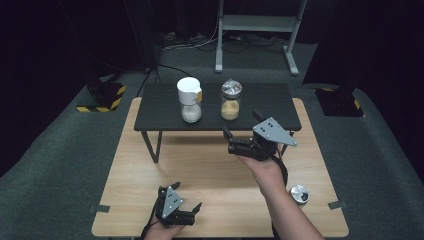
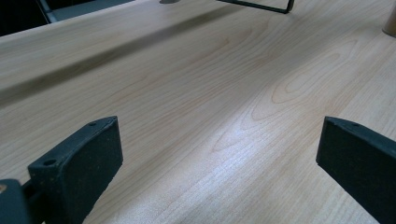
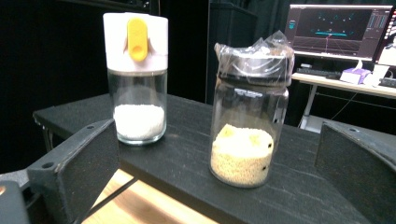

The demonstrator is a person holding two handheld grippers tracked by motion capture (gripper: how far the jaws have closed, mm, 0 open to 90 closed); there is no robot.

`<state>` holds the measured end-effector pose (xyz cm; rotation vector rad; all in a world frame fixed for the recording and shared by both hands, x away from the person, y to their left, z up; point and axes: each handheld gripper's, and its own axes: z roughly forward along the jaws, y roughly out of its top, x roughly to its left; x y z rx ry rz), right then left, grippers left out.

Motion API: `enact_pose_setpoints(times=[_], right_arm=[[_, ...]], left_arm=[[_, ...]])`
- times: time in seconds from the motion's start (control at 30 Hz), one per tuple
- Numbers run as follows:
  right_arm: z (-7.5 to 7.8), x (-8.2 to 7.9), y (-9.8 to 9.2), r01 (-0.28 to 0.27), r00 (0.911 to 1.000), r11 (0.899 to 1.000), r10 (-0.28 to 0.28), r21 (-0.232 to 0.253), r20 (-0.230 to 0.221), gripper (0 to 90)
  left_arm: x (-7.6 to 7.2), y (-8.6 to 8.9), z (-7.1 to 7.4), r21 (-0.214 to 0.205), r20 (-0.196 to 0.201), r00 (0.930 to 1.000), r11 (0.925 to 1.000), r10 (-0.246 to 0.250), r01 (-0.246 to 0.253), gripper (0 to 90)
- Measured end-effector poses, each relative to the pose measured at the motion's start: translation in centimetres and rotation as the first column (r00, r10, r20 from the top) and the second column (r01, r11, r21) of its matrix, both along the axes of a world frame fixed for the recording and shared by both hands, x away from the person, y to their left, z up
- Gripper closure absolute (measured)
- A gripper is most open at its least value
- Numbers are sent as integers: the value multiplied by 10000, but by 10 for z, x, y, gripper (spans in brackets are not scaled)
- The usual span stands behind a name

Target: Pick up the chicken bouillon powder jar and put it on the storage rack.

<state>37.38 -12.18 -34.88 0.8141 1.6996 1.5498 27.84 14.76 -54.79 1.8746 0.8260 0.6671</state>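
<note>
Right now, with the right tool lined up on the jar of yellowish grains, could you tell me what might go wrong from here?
1. The jar of yellowish grains is tall and narrow; an off-centre contact from the open right tool could tip it on the black shelf.
2. Crinkled plastic film covers its top, so a high grip may slip.
3. The white-lidded jar stands close beside it and could get knocked.

High view looks forward and down on the black shelf (image 1: 165, 107); right gripper view faces it close, level.
</note>
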Motion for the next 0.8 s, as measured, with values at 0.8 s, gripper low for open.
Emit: enact_pose_setpoints(times=[0.8], right_arm=[[-37, -21, -15, -84, 9992, 9978, 58, -652, -394, 0]], left_arm=[[0, -1, 0, 90, 9, 10000, 10000, -12, 12, 7]])
